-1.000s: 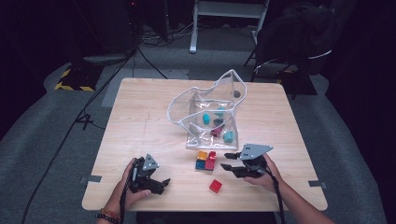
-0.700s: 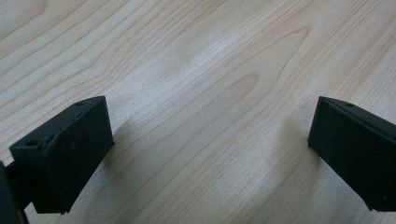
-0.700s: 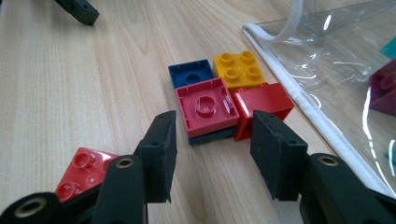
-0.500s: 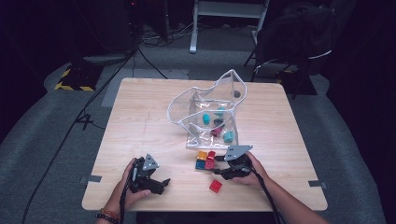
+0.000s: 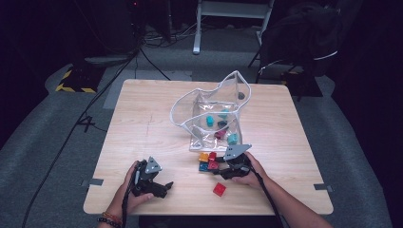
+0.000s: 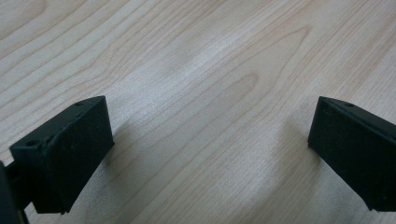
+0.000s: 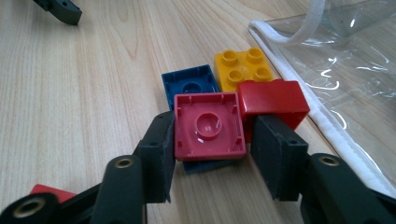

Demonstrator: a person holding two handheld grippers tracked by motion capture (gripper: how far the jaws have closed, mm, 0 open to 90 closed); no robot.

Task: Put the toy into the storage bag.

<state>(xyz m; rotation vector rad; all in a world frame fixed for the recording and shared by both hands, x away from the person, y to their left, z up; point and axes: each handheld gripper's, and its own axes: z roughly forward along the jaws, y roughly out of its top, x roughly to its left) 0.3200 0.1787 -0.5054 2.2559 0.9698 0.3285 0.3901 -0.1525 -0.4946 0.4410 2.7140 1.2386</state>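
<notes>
My right gripper (image 7: 210, 135) is shut on an upturned pink-red brick (image 7: 208, 126) that rests on a blue brick (image 7: 189, 84). A yellow brick (image 7: 243, 67) and a red brick (image 7: 273, 98) lie just behind it. In the high view this cluster of bricks (image 5: 207, 161) sits by the mouth of a clear plastic bag (image 5: 209, 118), with my right gripper (image 5: 216, 167) at it. My left gripper (image 5: 164, 187) rests near the table's front left, and its jaws (image 6: 210, 135) stand open over bare wood.
One loose red brick (image 5: 219, 189) lies near the front edge, in front of my right hand. The bag holds several teal and dark pieces, and its white-edged rim (image 7: 336, 70) runs to the right of the cluster. The wooden table (image 5: 142, 118) has bare room on its left half.
My right gripper has moved left from beside the bag to the cluster of bricks. The left gripper has stayed in place.
</notes>
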